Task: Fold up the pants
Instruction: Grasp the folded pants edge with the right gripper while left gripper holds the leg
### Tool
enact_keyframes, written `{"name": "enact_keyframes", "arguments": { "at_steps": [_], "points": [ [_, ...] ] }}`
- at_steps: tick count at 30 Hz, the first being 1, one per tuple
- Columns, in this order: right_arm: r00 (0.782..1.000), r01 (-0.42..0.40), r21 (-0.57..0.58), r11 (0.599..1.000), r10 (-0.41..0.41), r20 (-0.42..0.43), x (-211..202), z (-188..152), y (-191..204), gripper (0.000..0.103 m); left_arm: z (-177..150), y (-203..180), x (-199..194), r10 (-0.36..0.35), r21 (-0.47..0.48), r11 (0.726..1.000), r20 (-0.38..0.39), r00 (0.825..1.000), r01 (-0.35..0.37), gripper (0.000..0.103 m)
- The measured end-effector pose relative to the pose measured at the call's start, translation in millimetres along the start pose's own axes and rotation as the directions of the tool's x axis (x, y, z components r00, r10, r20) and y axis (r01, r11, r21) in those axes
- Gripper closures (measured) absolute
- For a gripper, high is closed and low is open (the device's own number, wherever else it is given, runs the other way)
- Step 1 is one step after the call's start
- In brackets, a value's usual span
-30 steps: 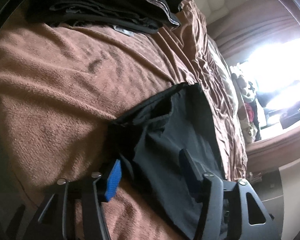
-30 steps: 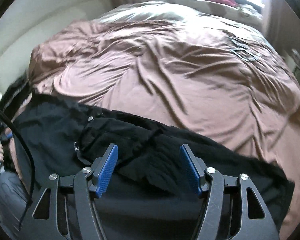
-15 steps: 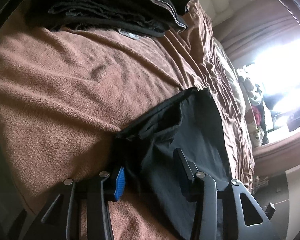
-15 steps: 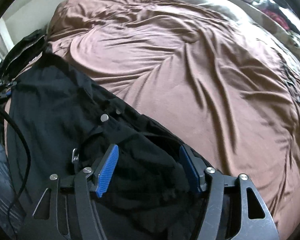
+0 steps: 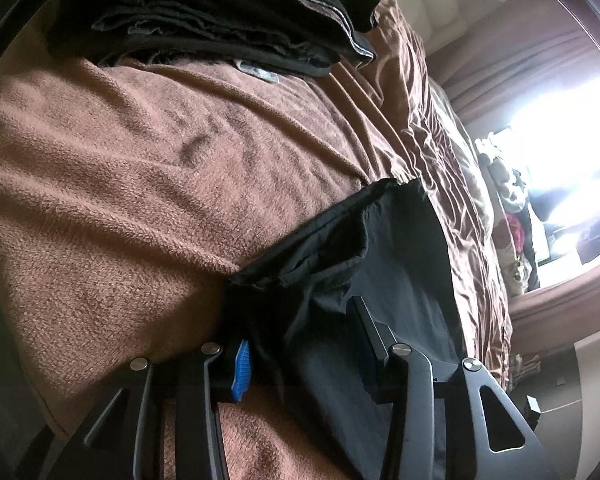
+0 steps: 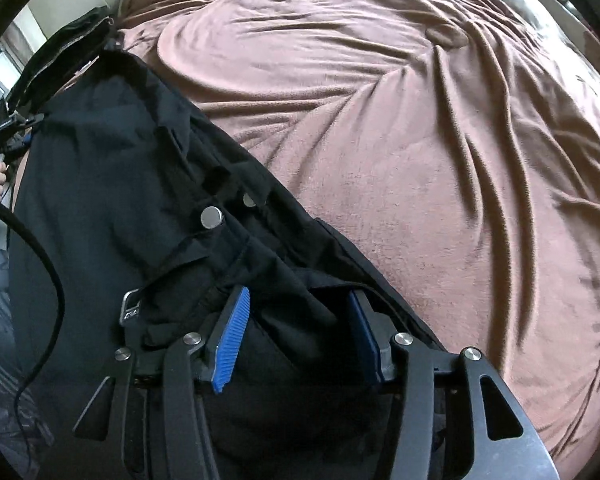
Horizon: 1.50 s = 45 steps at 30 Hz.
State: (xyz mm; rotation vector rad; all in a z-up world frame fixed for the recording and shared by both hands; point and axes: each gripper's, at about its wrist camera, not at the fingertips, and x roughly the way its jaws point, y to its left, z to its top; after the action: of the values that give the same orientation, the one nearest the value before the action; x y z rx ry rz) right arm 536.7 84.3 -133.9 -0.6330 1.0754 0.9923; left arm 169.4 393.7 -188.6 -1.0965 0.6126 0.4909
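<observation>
Only the left wrist view shows a stack of folded dark clothes (image 5: 220,20) at the far end of the fuzzy brown blanket (image 5: 140,168), and only the right wrist view shows the shiny round button (image 6: 212,216) on the black cloth pants (image 6: 112,184), which lie flat along the near edge of the bed. The left gripper (image 5: 300,344) tilts down with its fingers partly apart around a pants hem. The right gripper (image 6: 296,336) points steeply down, its fingers closing on bunched waist cloth
</observation>
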Motion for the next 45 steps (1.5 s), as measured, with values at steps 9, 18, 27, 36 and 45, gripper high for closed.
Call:
{"name": "enact_keyframes", "arguments": {
  "at_steps": [9,18,27,36,45],
  "points": [
    [0.992,0.090,-0.019,0.996,-0.088,0.092,-24.5,6.1,15.5,0.102,1.4,3.8,1.2,0.023,-0.007,1.000,-0.010,1.000,-0.023,0.087],
    [0.983,0.167,0.017,0.986,-0.167,0.072,-4.0,12.0,20.7,0.102,1.7,5.3,-2.9,0.009,-0.020,1.000,0.001,1.000,-0.009,0.095],
    [0.967,0.224,0.119,0.967,-0.236,0.098,-21.8,4.9,25.5,0.089,0.8,8.2,-3.3,-0.100,-0.082,0.992,-0.040,0.994,0.097,0.058],
    [0.962,0.108,0.274,0.956,-0.170,0.214,-71.7,-28.3,36.2,0.089,3.6,-0.1,11.1,-0.109,-0.057,0.993,-0.059,0.992,0.106,0.055],
    [0.957,-0.008,0.382,0.924,-0.104,0.271,-100.2,-67.9,60.1,0.089,11.1,1.3,5.7,-0.132,-0.030,0.991,-0.079,0.988,0.130,0.100]
  ]
}}
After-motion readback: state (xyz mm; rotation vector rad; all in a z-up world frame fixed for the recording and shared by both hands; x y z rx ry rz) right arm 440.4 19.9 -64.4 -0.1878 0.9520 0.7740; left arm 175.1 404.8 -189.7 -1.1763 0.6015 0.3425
